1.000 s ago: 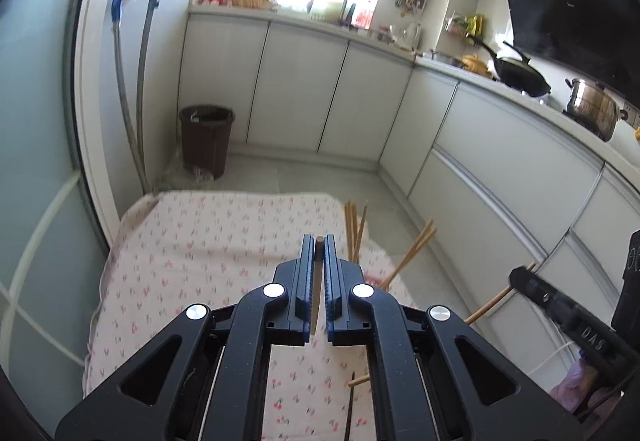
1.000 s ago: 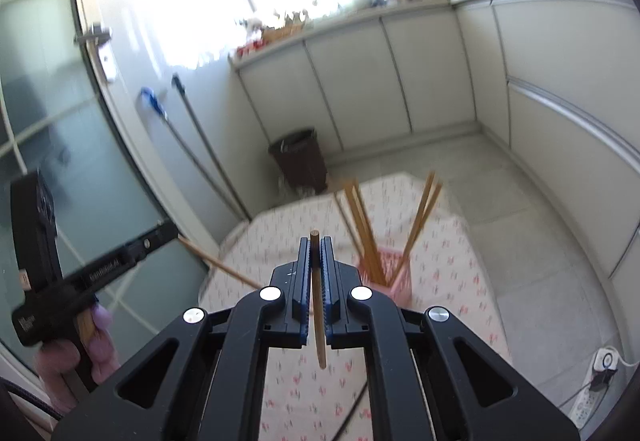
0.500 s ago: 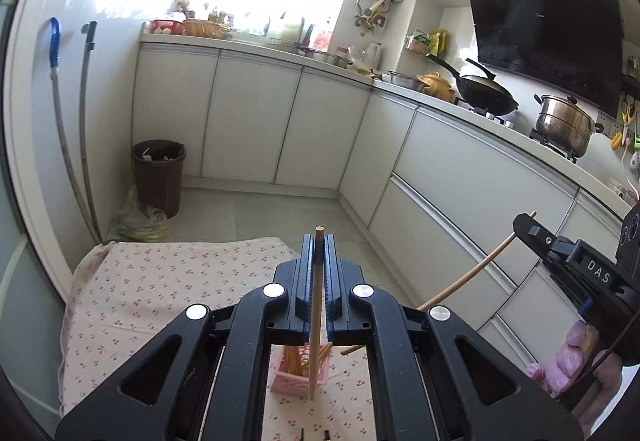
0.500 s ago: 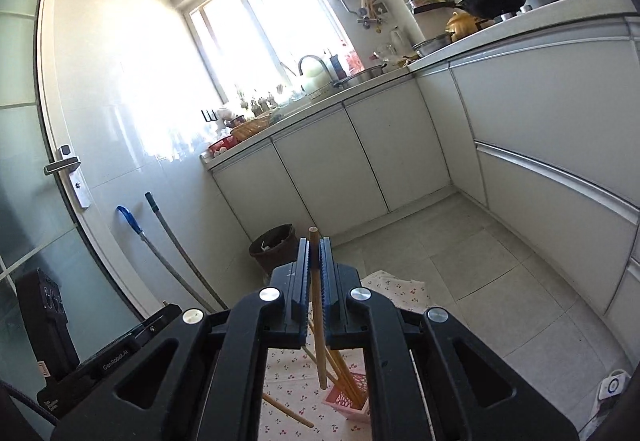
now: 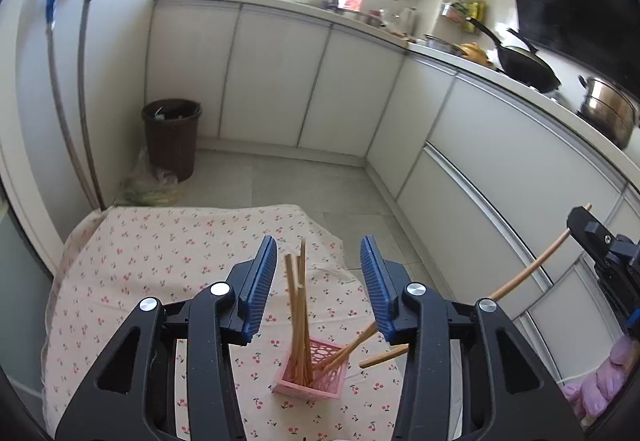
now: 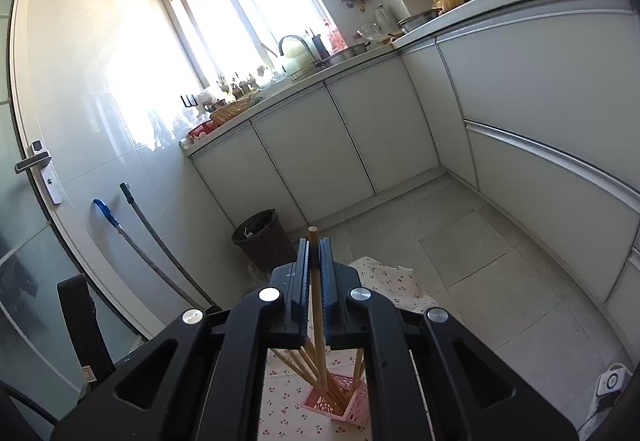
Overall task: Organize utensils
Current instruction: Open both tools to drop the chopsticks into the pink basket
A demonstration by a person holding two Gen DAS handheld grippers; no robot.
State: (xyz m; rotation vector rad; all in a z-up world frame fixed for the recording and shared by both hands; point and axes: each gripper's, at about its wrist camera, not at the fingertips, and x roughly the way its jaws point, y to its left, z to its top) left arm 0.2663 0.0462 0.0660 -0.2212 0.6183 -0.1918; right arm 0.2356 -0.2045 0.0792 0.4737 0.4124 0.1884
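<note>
A pink slotted holder point(image 5: 310, 377) stands on the cherry-print cloth point(image 5: 160, 261) with several wooden chopsticks point(image 5: 300, 305) leaning in it. My left gripper point(image 5: 318, 245) hovers above it, its blue-padded jaws opening; a chopstick stands in the holder between them, touched by neither pad. My right gripper point(image 6: 315, 243) is shut on one chopstick point(image 6: 315, 301), held steeply over the holder point(image 6: 344, 401). In the left wrist view that right gripper point(image 5: 578, 219) sits at the far right, and its chopstick point(image 5: 532, 269) slants down toward the holder.
White cabinets point(image 5: 280, 81) run along the back and right. A dark bin point(image 5: 172, 137) and two mop handles point(image 5: 86, 81) stand at the left wall. A wok point(image 5: 524, 69) and a steel pot point(image 5: 608, 113) sit on the counter. Grey floor lies beyond the cloth's far edge.
The left gripper's jaws have parted and let go of the chopstick, which now stands in the pink holder. The right gripper has risen with its chopstick and now points over the holder.
</note>
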